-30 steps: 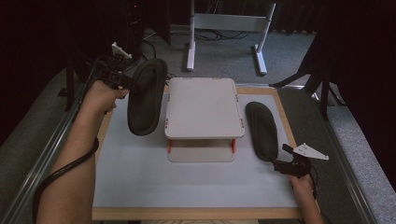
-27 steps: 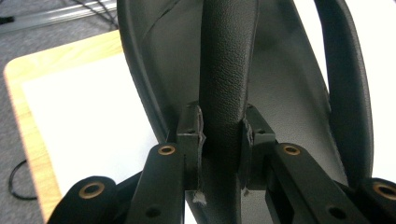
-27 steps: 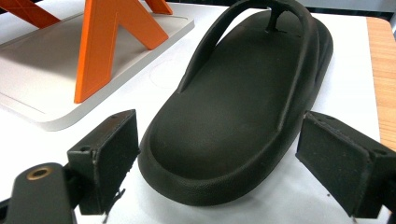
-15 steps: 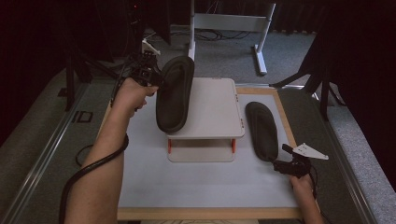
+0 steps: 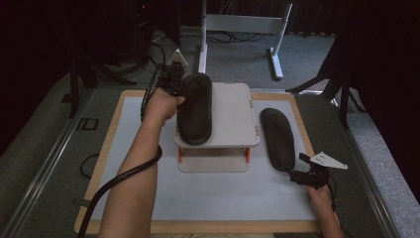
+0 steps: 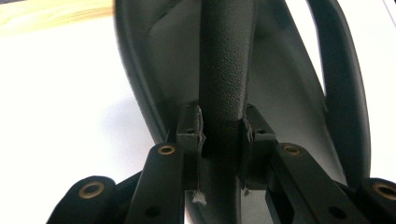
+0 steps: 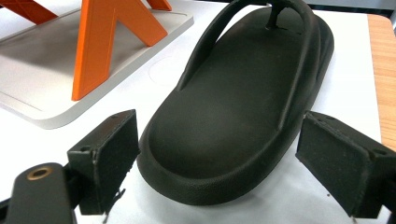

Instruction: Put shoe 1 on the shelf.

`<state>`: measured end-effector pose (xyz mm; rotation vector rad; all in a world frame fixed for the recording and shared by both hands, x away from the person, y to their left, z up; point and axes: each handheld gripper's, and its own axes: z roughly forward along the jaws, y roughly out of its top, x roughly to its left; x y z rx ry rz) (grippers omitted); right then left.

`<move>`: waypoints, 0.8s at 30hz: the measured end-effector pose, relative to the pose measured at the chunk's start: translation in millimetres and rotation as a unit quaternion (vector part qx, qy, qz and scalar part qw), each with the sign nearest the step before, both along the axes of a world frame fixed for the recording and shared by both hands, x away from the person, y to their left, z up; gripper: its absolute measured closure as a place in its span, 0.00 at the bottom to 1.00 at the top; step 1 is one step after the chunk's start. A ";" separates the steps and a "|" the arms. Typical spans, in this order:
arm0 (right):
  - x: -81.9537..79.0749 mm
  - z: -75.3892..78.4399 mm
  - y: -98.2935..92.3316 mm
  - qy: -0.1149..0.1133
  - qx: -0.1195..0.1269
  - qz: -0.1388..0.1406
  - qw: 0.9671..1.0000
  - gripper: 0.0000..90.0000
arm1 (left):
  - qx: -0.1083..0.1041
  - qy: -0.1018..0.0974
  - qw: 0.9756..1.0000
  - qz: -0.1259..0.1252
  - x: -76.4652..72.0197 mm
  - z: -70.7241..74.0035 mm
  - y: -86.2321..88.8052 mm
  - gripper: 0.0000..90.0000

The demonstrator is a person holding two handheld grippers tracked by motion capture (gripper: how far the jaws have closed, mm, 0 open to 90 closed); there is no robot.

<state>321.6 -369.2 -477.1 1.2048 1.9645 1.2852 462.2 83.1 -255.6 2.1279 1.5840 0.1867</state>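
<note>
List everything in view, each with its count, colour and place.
Flip-flops: 2, black; one on the shelf's top left part, held by its strap; the other flat on the mat, right of the shelf.
Shelf: 1, white with orange legs, mid-mat.
Mat: 1, white, inside the frame.
Frame: 1, light wood, on the table.
Stand: 1, white, on the floor behind.
Left claw: shut on the strap.
Right claw: open at the second flip-flop's heel.

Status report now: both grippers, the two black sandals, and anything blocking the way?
Left gripper shut on left sandal, over the white rack. Right gripper open around heel of right sandal, on the table. Nothing blocking.
</note>
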 end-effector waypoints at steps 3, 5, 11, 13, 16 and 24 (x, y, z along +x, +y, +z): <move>-0.1 0.0 0.0 -0.001 0.000 0.001 1.000 0.14 | 0.011 0.001 1.000 0.004 0.6 -0.1 -6.5 0.82; -0.1 0.0 0.0 -0.001 0.000 0.001 1.000 0.14 | 0.026 0.001 1.000 0.008 1.2 -0.2 -11.5 0.82; -0.2 0.0 0.0 -0.002 0.000 0.002 1.000 0.14 | 0.036 -0.002 0.999 0.007 1.3 -0.3 -15.3 0.68; -0.3 0.0 0.0 -0.002 0.000 0.002 1.000 0.14 | 0.029 -0.002 1.000 -0.003 0.2 1.1 -14.6 0.61; -0.1 0.0 0.0 -0.001 0.000 0.001 1.000 0.14 | 0.014 -0.010 1.000 -0.016 -2.3 6.9 -12.7 0.57; -0.3 0.0 0.0 -0.002 0.000 0.001 1.000 0.14 | -0.003 -0.031 0.999 -0.040 -8.8 17.1 -4.8 0.54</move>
